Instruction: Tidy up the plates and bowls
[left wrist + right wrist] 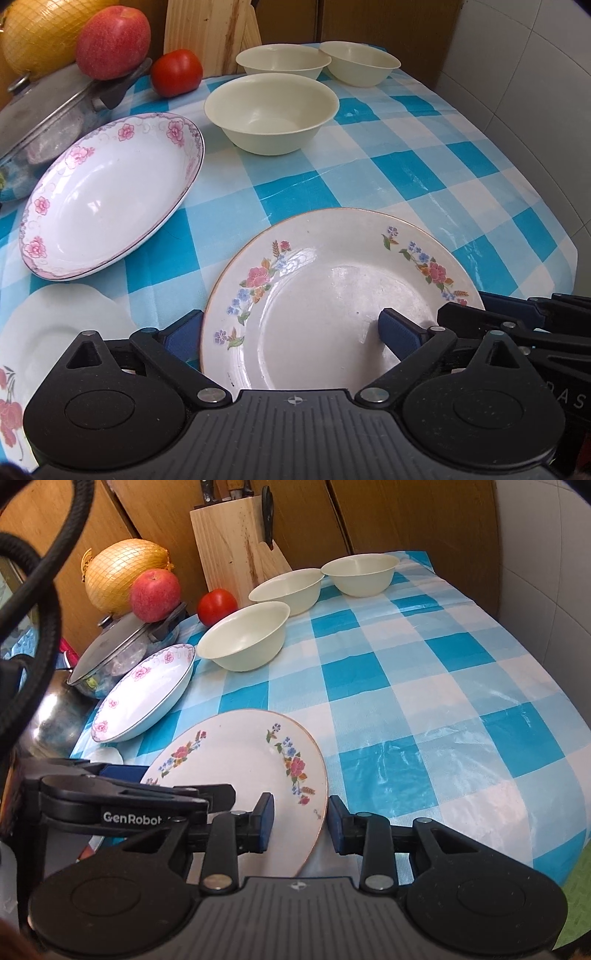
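Note:
A flat plate with coloured flowers lies at the near edge of the checked cloth. My left gripper is open, one finger beyond the plate's left rim, the other over its inside. My right gripper is open with the plate's right rim between its fingers. A deep pink-flowered plate lies to the left. Three cream bowls stand further back, also in the right wrist view.
A lidded pot with an apple on it stands at the left, beside a netted melon, a tomato and a knife block. Another white plate lies at the near left. The table edge drops at the right.

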`<state>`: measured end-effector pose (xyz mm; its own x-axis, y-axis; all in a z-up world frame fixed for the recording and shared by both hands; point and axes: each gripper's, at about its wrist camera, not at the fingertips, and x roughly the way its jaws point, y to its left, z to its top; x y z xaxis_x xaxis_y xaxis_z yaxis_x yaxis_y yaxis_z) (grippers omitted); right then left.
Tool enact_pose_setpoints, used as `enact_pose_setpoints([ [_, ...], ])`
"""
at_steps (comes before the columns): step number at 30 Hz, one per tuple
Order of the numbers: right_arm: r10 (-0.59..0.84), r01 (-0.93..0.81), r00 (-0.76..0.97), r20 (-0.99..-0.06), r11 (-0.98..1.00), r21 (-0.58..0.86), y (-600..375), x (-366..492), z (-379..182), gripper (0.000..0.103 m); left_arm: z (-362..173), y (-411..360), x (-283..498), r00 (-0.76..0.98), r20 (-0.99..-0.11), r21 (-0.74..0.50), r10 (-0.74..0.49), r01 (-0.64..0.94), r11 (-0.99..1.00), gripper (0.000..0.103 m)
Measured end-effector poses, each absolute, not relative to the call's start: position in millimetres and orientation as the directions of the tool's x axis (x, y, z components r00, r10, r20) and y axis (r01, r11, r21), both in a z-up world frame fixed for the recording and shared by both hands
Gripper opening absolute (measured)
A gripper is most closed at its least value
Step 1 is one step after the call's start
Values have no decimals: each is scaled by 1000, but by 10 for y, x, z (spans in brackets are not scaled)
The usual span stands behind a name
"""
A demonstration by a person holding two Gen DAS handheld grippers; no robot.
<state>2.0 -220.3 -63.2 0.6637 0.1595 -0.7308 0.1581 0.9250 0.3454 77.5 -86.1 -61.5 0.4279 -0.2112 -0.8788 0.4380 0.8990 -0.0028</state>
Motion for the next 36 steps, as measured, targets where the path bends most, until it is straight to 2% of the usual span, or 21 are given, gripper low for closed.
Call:
enact_pose_setpoints([
  [2, 149, 174, 656, -740, 924, 340, -2259, 112, -622, 25, -613, -905, 808, 434, -878, 1, -201, 421, 907, 100],
  [8, 87, 212, 656, -749, 932, 294, -2389, 326, -611, 23, -581, -1024, 895, 442, -875, 9, -196, 421, 907, 93],
  [11, 47, 233, 672, -739, 934, 271, -2421, 337, -591, 21, -559, -1090, 828, 489, -856, 82, -168, 448, 890, 90],
  [14, -19, 249, 692, -722, 945, 213, -2380, 299, -538, 21, -547, -1103, 799, 525, -841, 140, -127, 439, 888, 91],
  [21, -80, 213, 756, -649, 968, 129, -2204, 214, -391, 21, -508, -1022, 829, 547, -833, 170, -83, 396, 903, 93],
  [26, -90, 180, 803, -590, 979, 96, -2061, 173, -291, 24, -473, -1001, 828, 573, -817, 193, -65, 378, 906, 95],
  [36, -54, 111, 810, -584, 992, 62, -1836, 185, -280, 28, -484, -957, 878, 569, -821, 189, -49, 353, 916, 97],
])
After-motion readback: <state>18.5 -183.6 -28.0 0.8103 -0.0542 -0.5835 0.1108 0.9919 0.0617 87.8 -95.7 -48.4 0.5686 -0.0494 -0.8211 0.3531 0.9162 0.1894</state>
